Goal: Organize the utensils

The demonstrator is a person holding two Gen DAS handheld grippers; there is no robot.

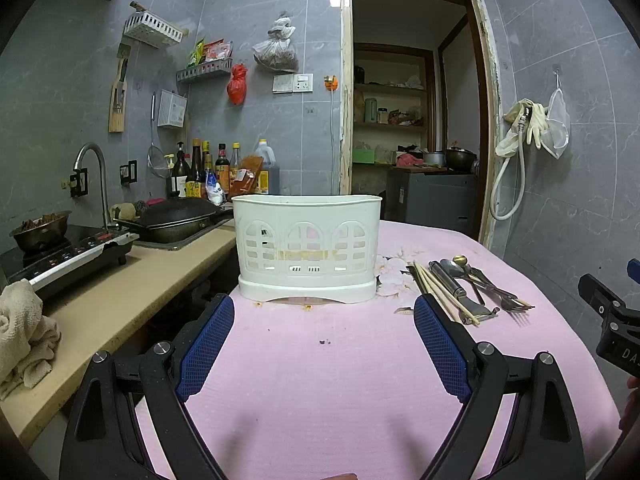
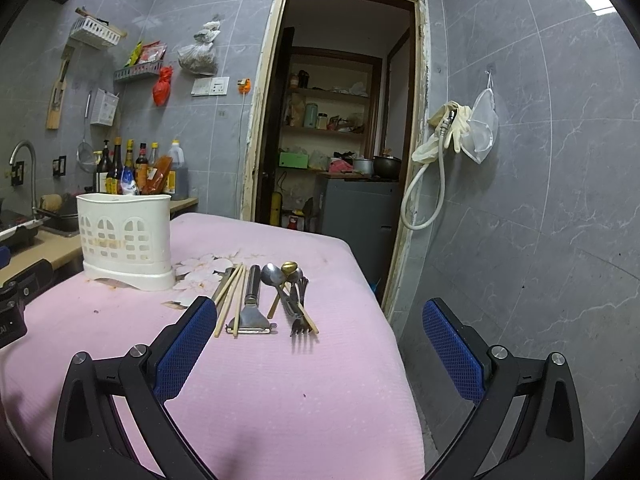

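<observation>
Blue mesh pads line the fingers of both tools, and both stand spread wide with nothing between them. The left tool [image 1: 324,316] hovers low over the pink cloth [image 1: 320,380] that covers the surface, its fingers framing the white plastic utensil holder [image 1: 307,248] straight ahead; the holder stands upright on its base near the far left part of the cloth, well apart from the finger pads, with arched cut-outs along its front wall. The right tool [image 2: 320,320] is likewise released, its left finger [image 2: 188,344] lying just beside the near ends of the wooden chopsticks [image 2: 230,300], while its right finger [image 2: 454,352] hangs past the right edge of the surface. The utensils lie in a loose row on the cloth to the right of the holder: the chopsticks, then a metal peeler [image 2: 252,308] with its blade toward the camera, then a steel spoon [image 2: 273,274], a gold spoon [image 2: 289,268] and a fork [image 2: 302,322] overlapping one another. Beyond the holder on the left, a counter [image 1: 120,280] carries a dark wok [image 1: 176,220] and a row of sauce bottles [image 1: 208,168]. An open doorway [image 2: 340,120] shows shelves behind the surface.
</observation>
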